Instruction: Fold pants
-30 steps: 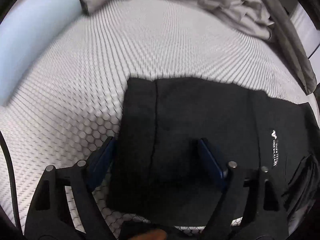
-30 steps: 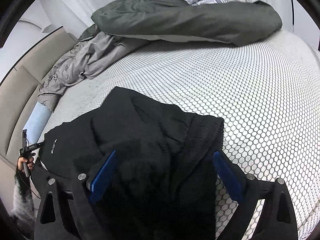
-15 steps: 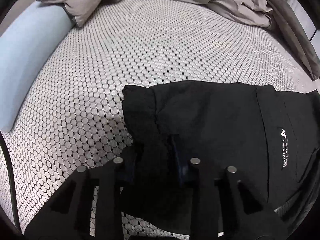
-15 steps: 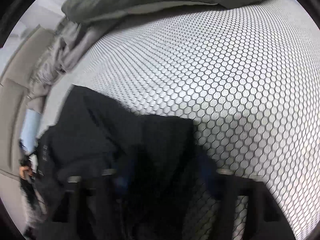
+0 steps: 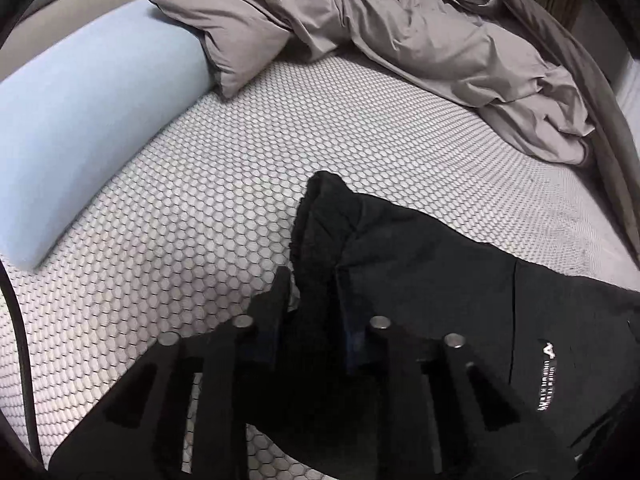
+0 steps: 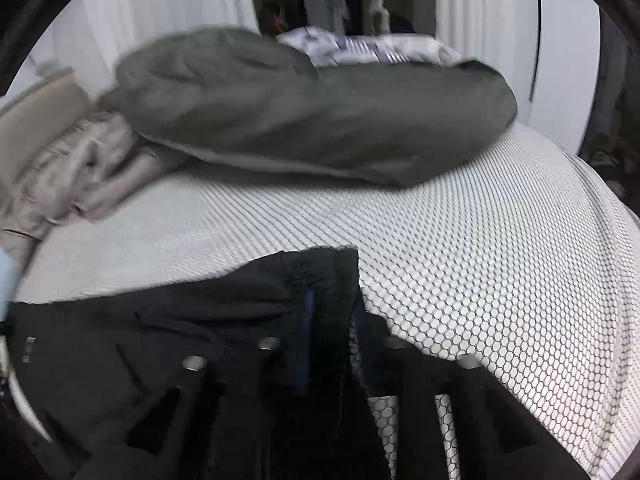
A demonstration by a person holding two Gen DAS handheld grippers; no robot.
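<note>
Left tongs [image 5: 310, 300] clamped on black fabric pants [image 5: 432, 280]; right tongs [image 6: 330, 320] clamped on opposite edge. Pants partly lifted off honeycomb-patterned bed [image 5: 200, 220].

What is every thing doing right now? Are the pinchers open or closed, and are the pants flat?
Left gripper: shut on the black pants.
Right gripper: shut on the black pants.
Black pants: partly folded, pinched edge lifted into a peak, not flat.
Taupe duvet: crumpled in a heap.
Dark grey-green duvet: bunched up at the far side.
Light blue pillow: lying flat at the mattress edge.
</note>
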